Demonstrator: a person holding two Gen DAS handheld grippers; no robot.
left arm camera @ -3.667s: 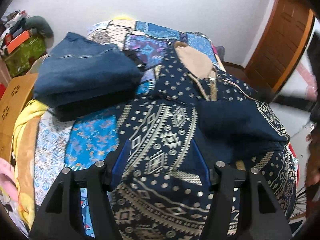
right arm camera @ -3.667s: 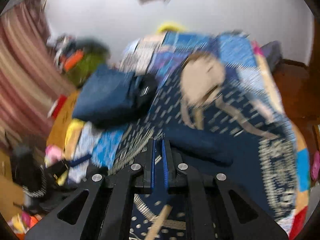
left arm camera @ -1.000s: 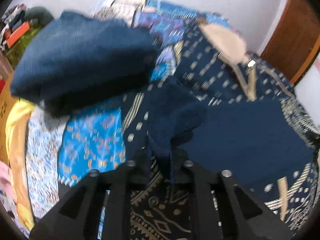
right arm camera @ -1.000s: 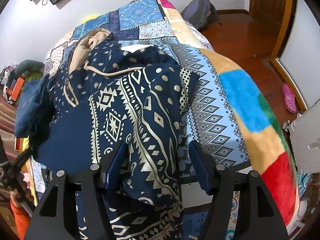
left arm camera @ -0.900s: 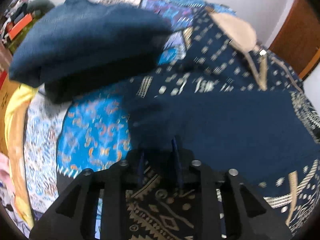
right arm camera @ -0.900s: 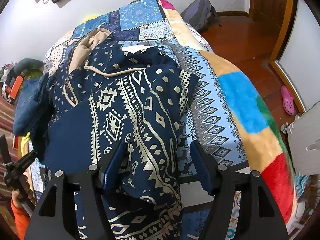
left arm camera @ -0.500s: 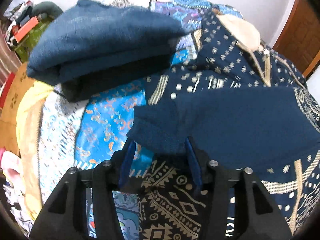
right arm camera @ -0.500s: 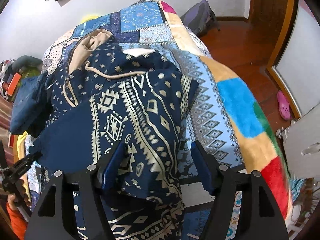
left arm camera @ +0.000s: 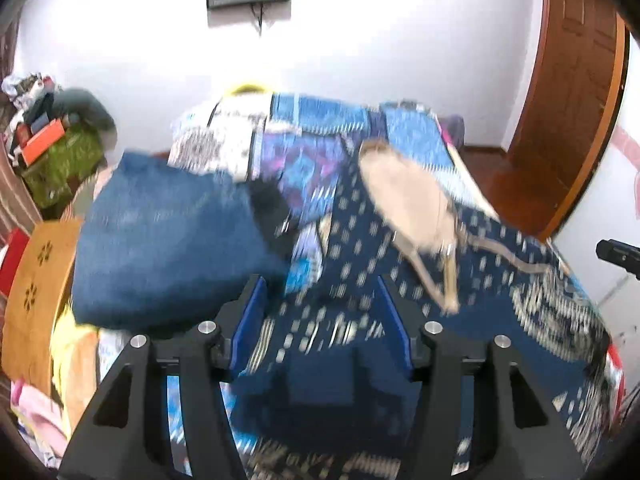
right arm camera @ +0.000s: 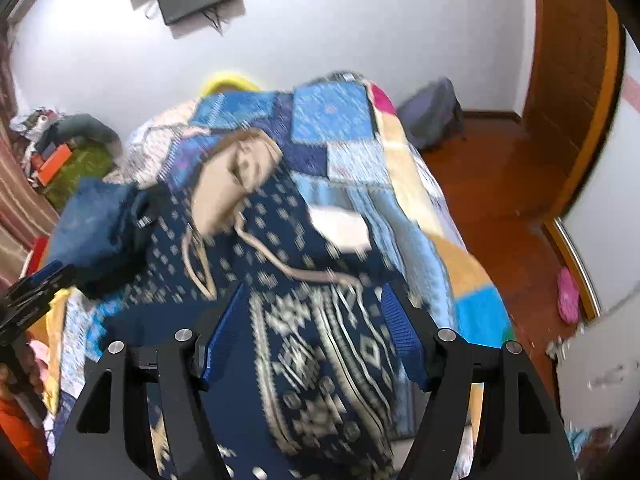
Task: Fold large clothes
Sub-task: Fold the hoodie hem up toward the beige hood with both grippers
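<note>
Mostly patchwork bed (right arm camera: 340, 120), white wall (left arm camera: 400, 40)

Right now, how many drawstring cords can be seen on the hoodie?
2. One cord hangs left below the beige hood; the other cord runs right across the chest. Blur may hide details.

Navy hoodie (right arm camera: 320, 364) cream geometric print, tan hood (left arm camera: 404, 200); blue patchwork bedspread (right arm camera: 336, 116)
</note>
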